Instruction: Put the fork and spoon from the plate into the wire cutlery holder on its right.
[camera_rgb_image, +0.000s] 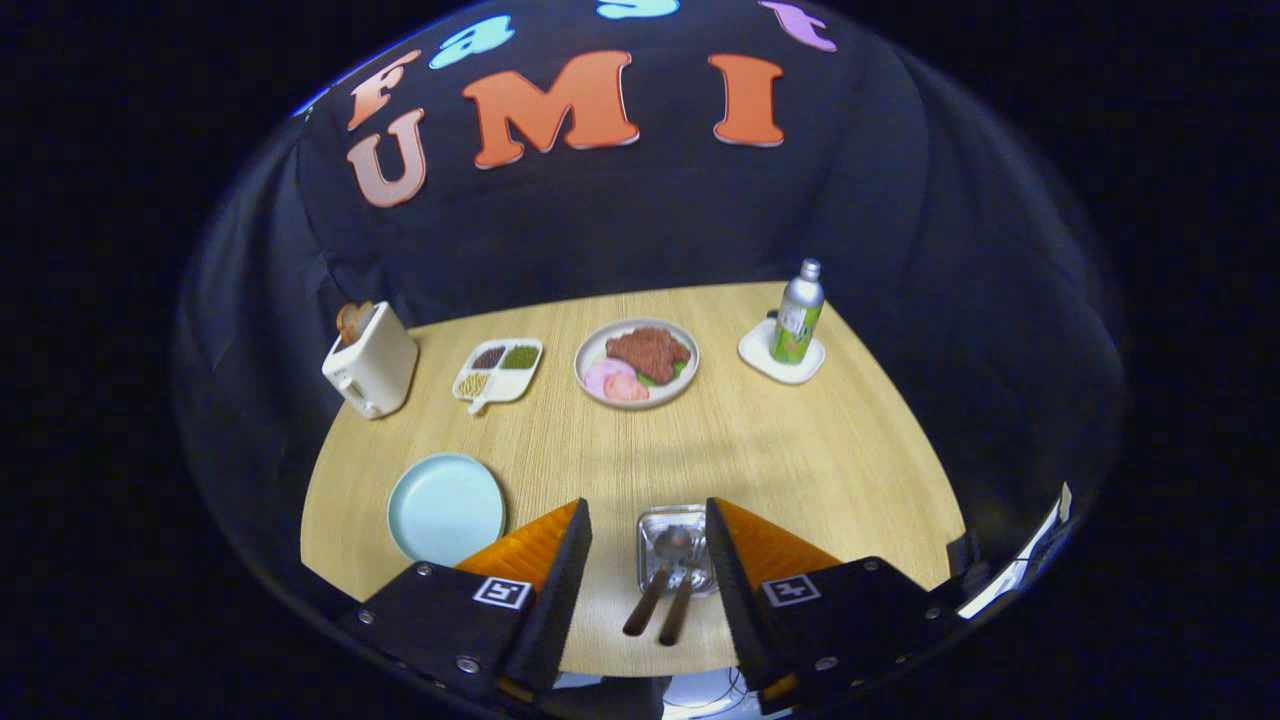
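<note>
The fork (684, 600) and spoon (660, 575) lie side by side with their heads in a small shiny metal tray (672, 560) and their brown handles sticking out over its near rim toward six o'clock, onto the wooden surface (740, 450). Which of the two is the fork is hard to tell; the rounded bowl of the left one reads as the spoon. The tray sits between the orange fingers (545, 545), nearer the right one. The gripper (648, 520) hovers above with its fingers spread wide apart, touching nothing.

At about nine o'clock from the tray, just past the left finger, rests a pale blue plate (445, 508). Toward twelve o'clock, well beyond the fingers, is a plate of food (637, 362) with brown, pink and green pieces. At about eleven o'clock sits a white divided dish (498, 371) holding grains, and farther toward ten o'clock a white toaster (370, 360) with toast in its slot. At about one o'clock a green bottle (797, 313) stands upright on a white coaster (781, 362).
</note>
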